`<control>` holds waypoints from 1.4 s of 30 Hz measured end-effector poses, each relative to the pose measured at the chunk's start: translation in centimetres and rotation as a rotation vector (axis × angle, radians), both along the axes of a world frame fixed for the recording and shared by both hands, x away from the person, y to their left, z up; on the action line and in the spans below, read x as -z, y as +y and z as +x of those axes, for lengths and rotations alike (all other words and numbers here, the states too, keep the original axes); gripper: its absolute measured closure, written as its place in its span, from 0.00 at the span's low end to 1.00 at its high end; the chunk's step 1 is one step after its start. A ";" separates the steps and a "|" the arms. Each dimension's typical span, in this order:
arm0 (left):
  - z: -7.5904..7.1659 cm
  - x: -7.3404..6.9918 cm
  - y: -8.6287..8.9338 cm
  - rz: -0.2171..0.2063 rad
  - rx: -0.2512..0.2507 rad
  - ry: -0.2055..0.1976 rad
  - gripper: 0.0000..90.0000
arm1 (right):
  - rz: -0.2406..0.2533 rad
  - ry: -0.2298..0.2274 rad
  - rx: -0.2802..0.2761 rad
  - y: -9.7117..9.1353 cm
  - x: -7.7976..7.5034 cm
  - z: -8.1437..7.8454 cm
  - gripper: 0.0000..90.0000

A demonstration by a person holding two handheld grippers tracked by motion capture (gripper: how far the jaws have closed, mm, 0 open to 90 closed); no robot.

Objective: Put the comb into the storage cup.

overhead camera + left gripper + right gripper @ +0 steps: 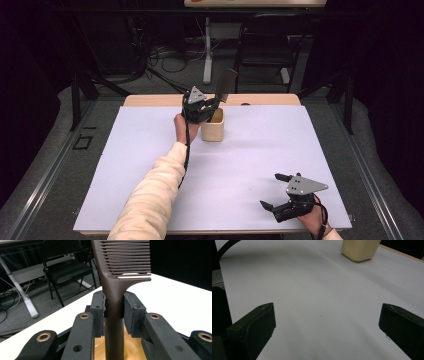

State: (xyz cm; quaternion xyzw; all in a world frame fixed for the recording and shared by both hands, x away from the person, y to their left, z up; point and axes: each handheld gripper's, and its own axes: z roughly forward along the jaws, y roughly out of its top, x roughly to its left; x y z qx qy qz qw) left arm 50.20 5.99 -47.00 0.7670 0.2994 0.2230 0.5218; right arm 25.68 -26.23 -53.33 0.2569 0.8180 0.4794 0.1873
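A dark brown comb (225, 86) stands with its handle down in a cream cup (213, 129) at the far middle of the white table. My left gripper (206, 106) is shut on the comb's handle right above the cup. In the left gripper view both pads (132, 311) press the handle of the comb (117, 290), its teeth above, the cup's tan inside (131, 346) below. My right gripper (275, 191) rests near the table's front right, jaws wide open with nothing between them. The right gripper view shows the gripper (324, 322) above bare white surface, the cup (360, 249) far off.
The white sheet (150, 165) covers a wooden table (150, 100). Behind the far edge stand a black folding chair (267, 45) and a desk leg (207, 52) with cables on the floor. A black cable trails along the left sleeve (150, 200).
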 end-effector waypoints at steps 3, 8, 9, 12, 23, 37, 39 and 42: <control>0.0 0.0 0.0 0.005 -0.003 0.002 0.80 | 0.002 0.002 0.002 0.0 0.0 0.0 0.00; 0.1 0.0 -0.1 0.023 -0.001 0.005 0.80 | -0.001 0.000 0.002 0.0 0.0 0.0 0.00; 0.1 0.0 -0.1 0.025 -0.001 0.005 0.80 | 0.002 0.001 0.001 0.0 0.0 0.0 0.00; 0.1 0.1 -0.2 0.029 -0.005 0.013 0.80 | 0.001 0.001 0.002 0.0 0.0 0.0 0.00; 0.2 0.3 -0.3 0.053 -0.008 0.027 0.80 | 0.000 0.003 0.002 0.0 0.0 0.0 0.00; 0.2 0.6 -0.4 0.079 -0.009 0.043 0.80 | -0.003 0.002 0.002 0.0 0.0 0.0 0.00; 0.2 0.7 -0.4 0.078 -0.008 0.044 0.80 | -0.003 0.004 0.002 0.0 0.0 -0.1 0.00; 0.3 0.7 -0.4 0.082 -0.007 0.046 0.79 | -0.003 0.002 0.002 0.0 0.0 0.0 0.00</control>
